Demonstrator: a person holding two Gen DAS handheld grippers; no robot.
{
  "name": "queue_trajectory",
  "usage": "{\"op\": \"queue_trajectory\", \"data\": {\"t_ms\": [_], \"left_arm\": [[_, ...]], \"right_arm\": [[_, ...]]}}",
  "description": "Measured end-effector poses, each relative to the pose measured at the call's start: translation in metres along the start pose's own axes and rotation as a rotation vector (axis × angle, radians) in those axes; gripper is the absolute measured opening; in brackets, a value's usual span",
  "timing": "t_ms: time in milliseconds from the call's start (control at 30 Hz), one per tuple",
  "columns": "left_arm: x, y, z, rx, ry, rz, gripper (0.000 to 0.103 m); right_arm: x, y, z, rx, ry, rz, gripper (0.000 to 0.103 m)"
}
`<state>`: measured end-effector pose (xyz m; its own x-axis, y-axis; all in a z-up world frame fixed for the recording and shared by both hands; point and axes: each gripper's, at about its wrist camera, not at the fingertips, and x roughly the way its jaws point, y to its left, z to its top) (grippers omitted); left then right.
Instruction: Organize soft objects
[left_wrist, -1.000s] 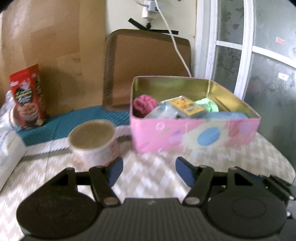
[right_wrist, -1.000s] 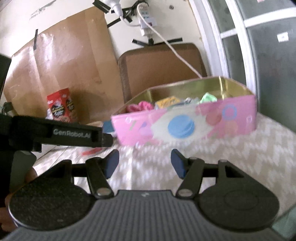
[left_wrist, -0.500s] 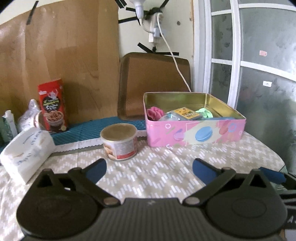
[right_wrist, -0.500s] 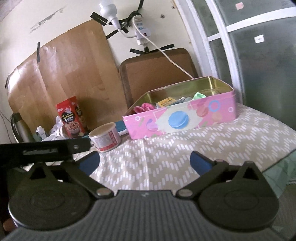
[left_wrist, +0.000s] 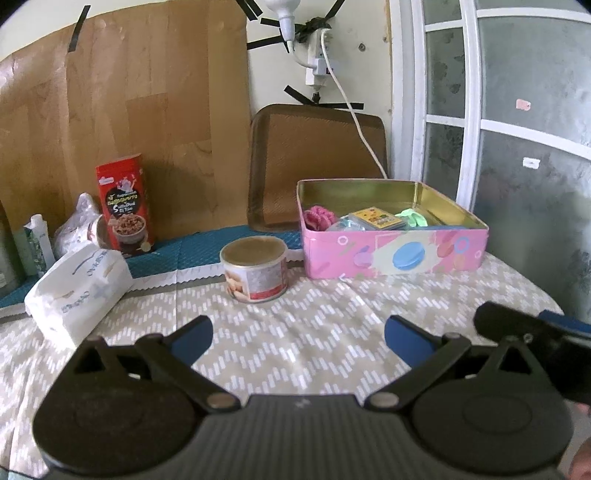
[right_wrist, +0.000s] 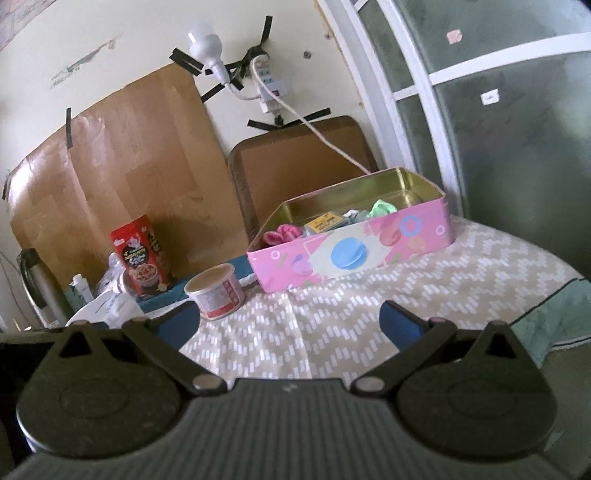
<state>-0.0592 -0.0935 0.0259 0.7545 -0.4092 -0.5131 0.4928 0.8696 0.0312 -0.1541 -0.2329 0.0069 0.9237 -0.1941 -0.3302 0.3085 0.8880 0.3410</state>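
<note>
Here both grippers, left gripper (left_wrist: 298, 334) and right gripper (right_wrist: 289, 320), hold jaws spread

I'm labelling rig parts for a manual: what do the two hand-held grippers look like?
Both match. The left hand-held gripper and right hand-held gripper have blue finger pads on black angular linkage arms with silver pivot pins, two round black discs, and a ribbed dark-grey body. No cables or sleeves show.

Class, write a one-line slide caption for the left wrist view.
Open left gripper hovers over the patterned tablecloth, facing a pink tin of soft items and a can.
</note>
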Motion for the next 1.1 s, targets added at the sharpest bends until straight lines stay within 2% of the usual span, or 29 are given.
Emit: {"op": "queue_trajectory", "data": {"t_ms": [367,700,1100], "left_arm": [[-0.007,-0.007,-0.006,0.049,-0.003,0.034,0.103],[-0.012,-0.011,-0.011,0.094,-0.006,0.032,0.103],[-0.007,-0.009,-0.015,0.089,0.025,0.019,0.103]], "right_arm": [[-0.009,0.003,-0.004,0.008,-0.021,-0.038,0.103],[-0.012,0.004,-0.007,0.0,-0.039,-0.055,0.103],[-0.011,0.004,-0.008,0.013,-0.03,-0.06,0.103]]}}
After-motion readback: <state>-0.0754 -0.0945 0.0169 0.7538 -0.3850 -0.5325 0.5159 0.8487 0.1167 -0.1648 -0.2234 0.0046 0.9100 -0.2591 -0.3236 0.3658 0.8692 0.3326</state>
